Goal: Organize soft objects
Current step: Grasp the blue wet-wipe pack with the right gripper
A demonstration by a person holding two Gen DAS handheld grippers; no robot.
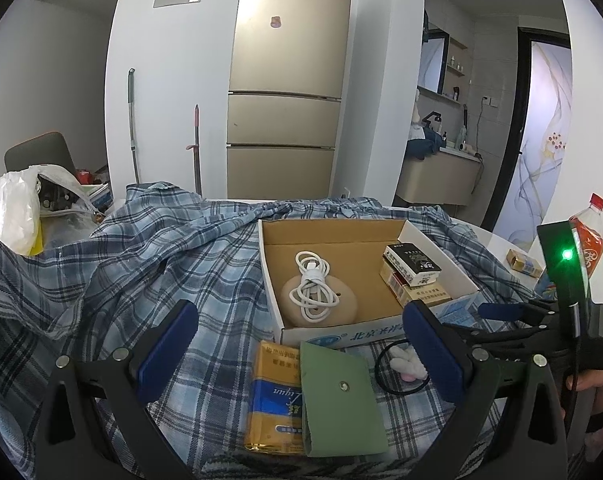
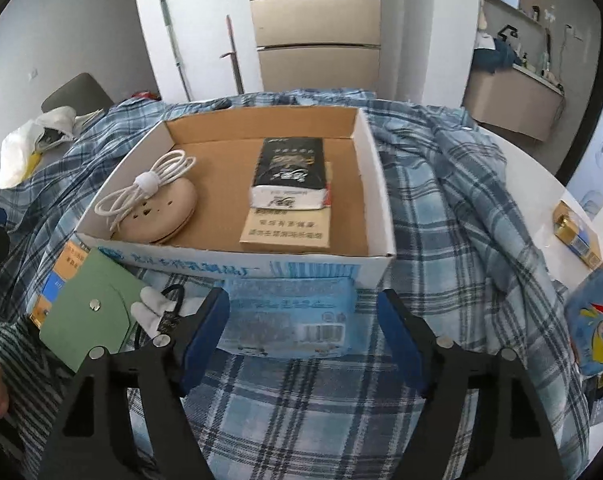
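An open cardboard box (image 2: pixel 237 268) rests on a blue plaid shirt (image 2: pixel 441 200). Inside it are a coiled white cable (image 2: pixel 141 192) on a beige round case (image 2: pixel 169 212) and stacked cigarette packs (image 2: pixel 289 184). A pale blue tissue packet (image 2: pixel 289 320) lies just in front of the box, and my right gripper (image 2: pixel 303 304) straddles it, open, with a gap at the right pad. My left gripper (image 1: pixel 301 308) is open above a green snap pouch (image 1: pixel 341 400) and a yellow-blue pack (image 1: pixel 275 396). A black hair tie with a white fluffy charm (image 1: pixel 409 362) lies beside the pouch.
A white plastic bag (image 1: pixel 13 208) sits at the far left and a red-capped bottle (image 1: pixel 589 236) at the right. A yellow pack (image 2: pixel 573 236) and a bright blue packet (image 2: pixel 597 320) lie on the white table to the right. A fridge (image 1: pixel 285 80) stands behind.
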